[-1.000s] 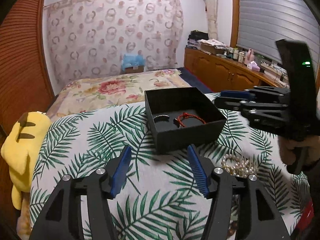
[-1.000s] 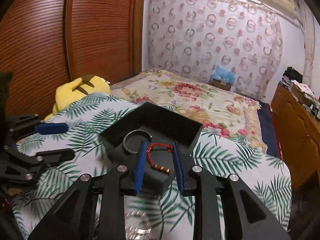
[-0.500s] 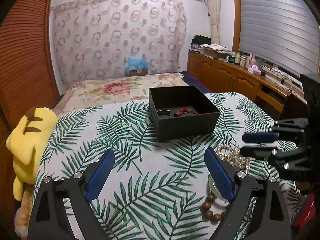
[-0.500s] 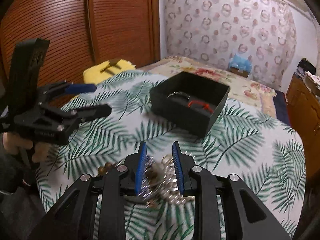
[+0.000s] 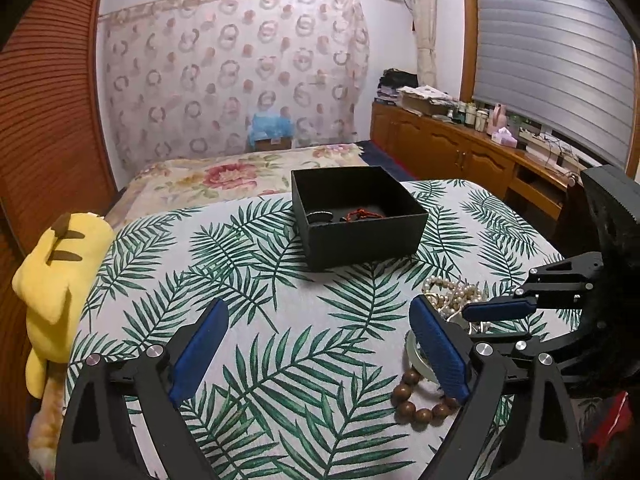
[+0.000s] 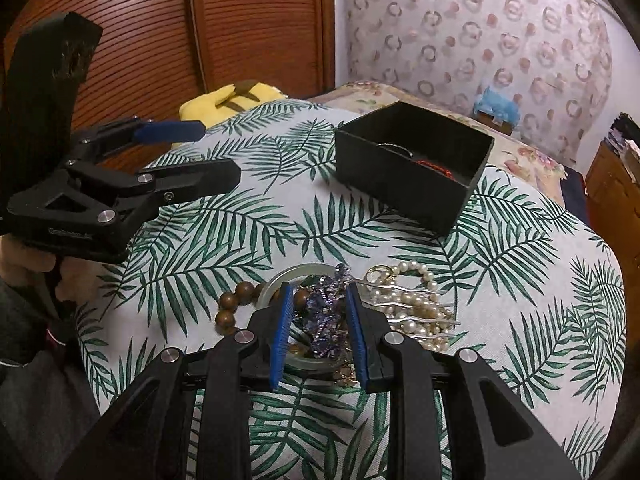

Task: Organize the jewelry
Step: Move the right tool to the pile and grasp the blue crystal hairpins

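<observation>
While the left gripper (image 5: 318, 354) is hanging over bare leaf-print cloth (image 5: 256, 344), its fingers, which have just been opening, are standing wide with nothing between them; the right gripper (image 6: 320, 336), a second ago poised above the black box (image 6: 412, 164), is now sitting low over the jewelry heap (image 6: 360, 308) on the table, fingers partly open astride a purple beaded piece (image 6: 326, 312); whether they are pressing it I cannot tell; pearls (image 6: 416, 304), wooden beads (image 6: 232, 308) and a pale bangle (image 6: 276, 284) are lying beside it; the red bracelet (image 5: 362, 214) is resting in the box.
</observation>
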A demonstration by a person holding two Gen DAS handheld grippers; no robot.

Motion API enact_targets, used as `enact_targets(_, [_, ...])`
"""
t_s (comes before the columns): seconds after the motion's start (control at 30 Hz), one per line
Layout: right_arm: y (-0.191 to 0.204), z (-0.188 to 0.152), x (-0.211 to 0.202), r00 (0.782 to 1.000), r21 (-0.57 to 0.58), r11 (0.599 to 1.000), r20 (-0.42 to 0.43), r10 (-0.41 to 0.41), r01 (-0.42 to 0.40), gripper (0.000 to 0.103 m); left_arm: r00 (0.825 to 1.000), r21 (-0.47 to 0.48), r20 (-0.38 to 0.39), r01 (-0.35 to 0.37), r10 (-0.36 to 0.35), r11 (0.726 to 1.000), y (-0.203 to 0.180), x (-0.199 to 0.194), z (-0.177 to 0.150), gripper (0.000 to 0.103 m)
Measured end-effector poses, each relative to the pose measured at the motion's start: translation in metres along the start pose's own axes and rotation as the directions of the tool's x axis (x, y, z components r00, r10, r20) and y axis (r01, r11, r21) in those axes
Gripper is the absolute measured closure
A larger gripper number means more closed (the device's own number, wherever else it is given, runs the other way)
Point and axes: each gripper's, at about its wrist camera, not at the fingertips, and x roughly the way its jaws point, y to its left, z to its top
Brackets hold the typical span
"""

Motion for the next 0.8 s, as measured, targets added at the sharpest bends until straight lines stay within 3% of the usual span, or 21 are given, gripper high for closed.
enact_targets(0.6, [0.008,0.005,0.021,0.993,-0.095,0.995,-0.109,-0.054,0.043,0.072,1.000,-0.004,-0.001,0.004,-0.004,1.000,0.000,-0.005,-0.001,0.015])
enact_targets(0.7, [0.009,0.006,0.021,0.992,-0.106,0.993,-0.113,-0.060,0.048,0.079,1.000,-0.007,-0.001,0.008,-0.008,1.000,0.000,-0.004,-0.001,0.015])
enact_targets(0.8, [0.010,0.004,0.017,0.994,-0.107,0.993,-0.092,-0.063,0.053,0.079,1.000,-0.007,-0.008,0.010,-0.010,1.000,-0.002,-0.003,-0.003,0.015])
